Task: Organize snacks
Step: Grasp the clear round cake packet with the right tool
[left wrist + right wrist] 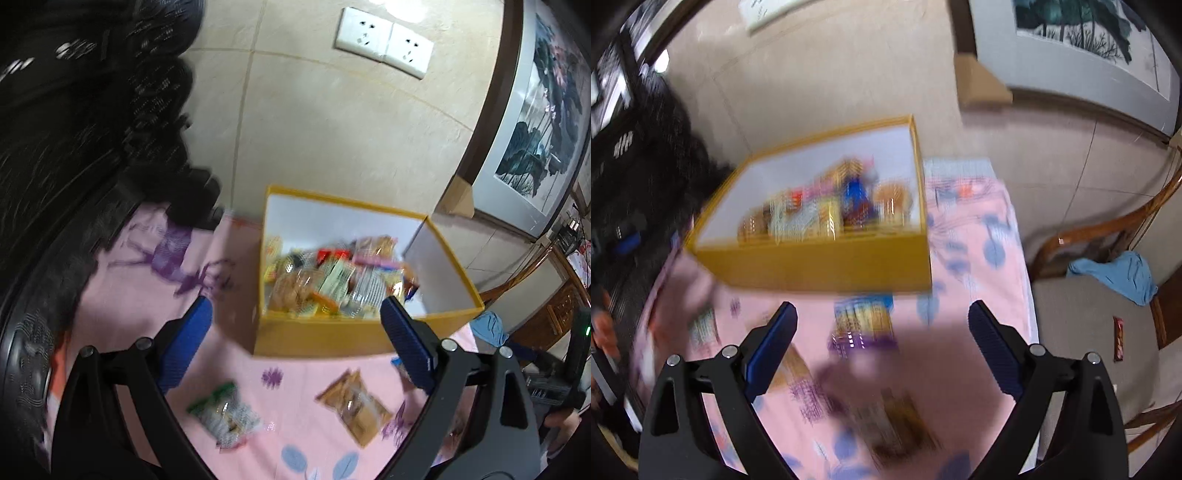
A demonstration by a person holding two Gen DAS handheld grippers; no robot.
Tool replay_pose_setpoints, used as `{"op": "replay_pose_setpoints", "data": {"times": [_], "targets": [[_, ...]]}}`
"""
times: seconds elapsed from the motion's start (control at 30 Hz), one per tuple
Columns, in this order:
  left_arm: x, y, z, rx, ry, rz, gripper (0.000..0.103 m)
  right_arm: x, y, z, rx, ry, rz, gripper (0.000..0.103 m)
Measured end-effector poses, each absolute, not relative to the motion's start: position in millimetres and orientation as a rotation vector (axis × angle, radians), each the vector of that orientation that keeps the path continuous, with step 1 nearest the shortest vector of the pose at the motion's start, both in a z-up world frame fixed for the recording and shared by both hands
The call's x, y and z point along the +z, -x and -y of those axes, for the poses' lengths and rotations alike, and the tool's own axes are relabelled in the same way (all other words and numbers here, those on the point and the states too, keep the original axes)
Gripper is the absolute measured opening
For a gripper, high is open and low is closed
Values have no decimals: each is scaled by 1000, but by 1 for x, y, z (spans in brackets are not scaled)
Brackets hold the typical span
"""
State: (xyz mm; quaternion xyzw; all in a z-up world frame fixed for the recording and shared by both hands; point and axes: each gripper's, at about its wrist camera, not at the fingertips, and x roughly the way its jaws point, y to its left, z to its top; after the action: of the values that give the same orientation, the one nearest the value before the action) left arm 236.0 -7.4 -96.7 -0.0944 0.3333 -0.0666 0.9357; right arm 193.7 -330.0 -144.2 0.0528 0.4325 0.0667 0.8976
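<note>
We see the snacks heaped in the yellow box, which sits at the far edge of the pink cloth, close to the tiled wall. Two packets lie loose on open cloth nearer us. Our left tool and right tool both gape wide, holding nothing. A chair stands right.

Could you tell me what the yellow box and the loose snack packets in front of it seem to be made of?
The yellow box looks like matte cardboard: thin straight walls, white lining. The green-topped packet and orange packet look like glossy plastic film, crinkled and partly see-through, though blur leaves this uncertain.
</note>
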Motion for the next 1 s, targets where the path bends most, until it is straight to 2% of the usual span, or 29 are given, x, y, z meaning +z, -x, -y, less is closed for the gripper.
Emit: {"op": "replay_pose_setpoints", "data": {"times": [0.27, 0.63, 0.67, 0.73, 0.83, 1.0], "targets": [[-124, -194, -10, -101, 164, -750, 94, -197, -158, 305, 203, 141, -969, 95], [-140, -164, -25, -111, 125, -807, 94, -226, -161, 308, 260, 142, -1030, 94], [-142, -162, -24, -118, 114, -806, 94, -229, -162, 308, 273, 120, -1048, 93], [-146, -161, -21, -126, 85, -813, 94, -237, -164, 308, 267, 93, -1106, 76], [-157, -166, -16, -138, 67, -845, 94, -239, -162, 305, 240, 65, -1099, 58], [-172, -178, 8, -192, 77, -877, 94, -238, -154, 286, 241, 55, -1096, 56]]}}
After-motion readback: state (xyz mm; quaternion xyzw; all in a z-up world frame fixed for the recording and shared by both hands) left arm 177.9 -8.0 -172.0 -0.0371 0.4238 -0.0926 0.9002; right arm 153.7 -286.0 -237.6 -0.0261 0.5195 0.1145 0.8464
